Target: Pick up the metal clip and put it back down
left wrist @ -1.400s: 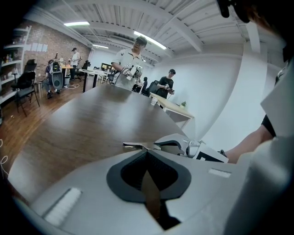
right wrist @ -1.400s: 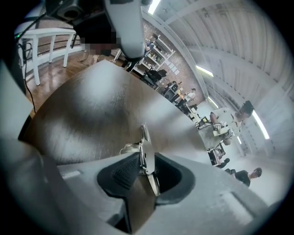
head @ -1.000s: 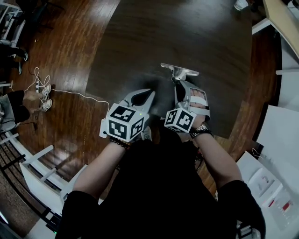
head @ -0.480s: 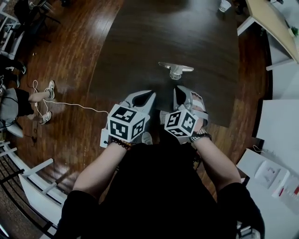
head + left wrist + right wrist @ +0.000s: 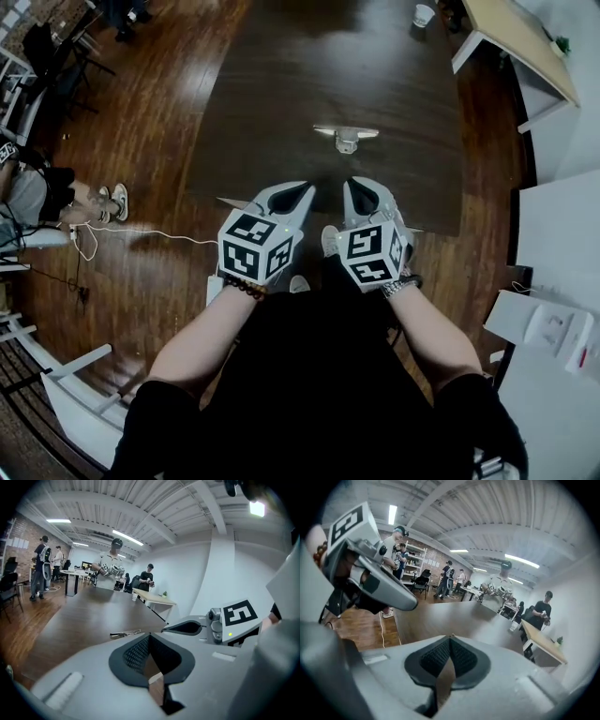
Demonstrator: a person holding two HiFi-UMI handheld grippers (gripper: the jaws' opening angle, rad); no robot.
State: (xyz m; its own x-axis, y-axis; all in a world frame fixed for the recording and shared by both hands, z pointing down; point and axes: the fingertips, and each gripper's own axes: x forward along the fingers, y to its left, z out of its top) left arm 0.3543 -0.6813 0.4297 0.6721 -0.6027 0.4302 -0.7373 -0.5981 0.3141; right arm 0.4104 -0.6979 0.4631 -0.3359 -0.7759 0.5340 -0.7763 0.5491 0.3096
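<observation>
The metal clip (image 5: 346, 137) lies flat on the dark table (image 5: 281, 84), out past both grippers and touching neither. In the left gripper view the clip (image 5: 125, 633) shows just beyond the jaw tips. My left gripper (image 5: 308, 188) is held at the table's near edge with its jaws closed tip to tip and nothing between them (image 5: 149, 635). My right gripper (image 5: 350, 182) sits beside it, also shut and holding nothing (image 5: 451, 637). Each gripper sees the other: the right gripper (image 5: 187, 627) shows in the left gripper view and the left gripper (image 5: 379, 583) in the right gripper view.
A paper cup (image 5: 424, 14) stands at the table's far end. A light wooden table (image 5: 516, 33) is at the back right and white furniture (image 5: 562, 244) at the right. A white cable (image 5: 141, 232) crosses the wood floor toward a seated person (image 5: 47, 192) at the left.
The clip was at my right gripper's tip a second ago; it now lies alone on the table. Both grippers have drawn back toward the near edge.
</observation>
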